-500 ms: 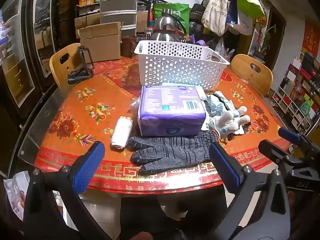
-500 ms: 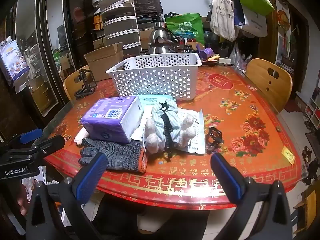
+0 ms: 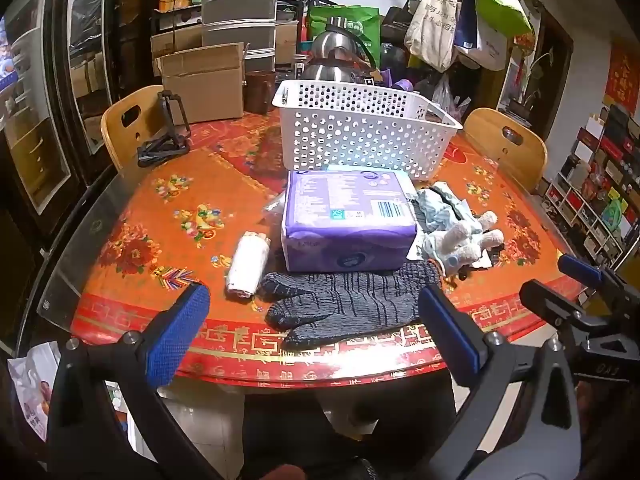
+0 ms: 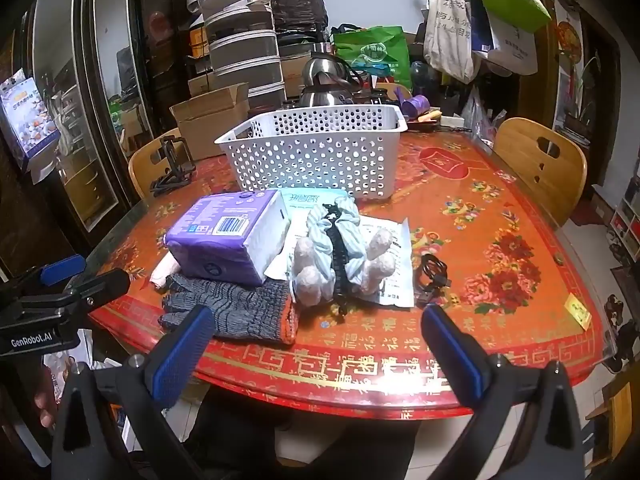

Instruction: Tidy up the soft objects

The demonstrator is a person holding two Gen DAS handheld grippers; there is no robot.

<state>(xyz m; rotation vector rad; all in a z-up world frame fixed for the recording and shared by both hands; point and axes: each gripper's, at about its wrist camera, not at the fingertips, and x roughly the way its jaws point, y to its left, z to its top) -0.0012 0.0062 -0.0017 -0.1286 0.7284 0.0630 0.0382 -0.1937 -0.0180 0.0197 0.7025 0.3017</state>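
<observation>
A purple soft pack (image 3: 347, 220) (image 4: 230, 236) lies mid-table in front of a white perforated basket (image 3: 360, 132) (image 4: 316, 152). Dark grey knit gloves (image 3: 344, 304) (image 4: 236, 310) rest by the table's near edge. Beside the pack lies a pale plush toy (image 3: 460, 232) (image 4: 344, 256) with a black strap over it. A small white roll (image 3: 248, 266) sits left of the gloves. My left gripper (image 3: 316, 332) hovers open at the table edge, before the gloves. My right gripper (image 4: 316, 344) is open too, empty, in front of the plush toy.
A round table with a red patterned cloth (image 4: 500, 240) holds a black cable (image 4: 432, 272), a printed sheet (image 4: 396, 280) and a black stand (image 3: 164, 132). Wooden chairs (image 4: 540, 168) (image 3: 128, 128) flank it. Boxes, kettles and bags crowd the back.
</observation>
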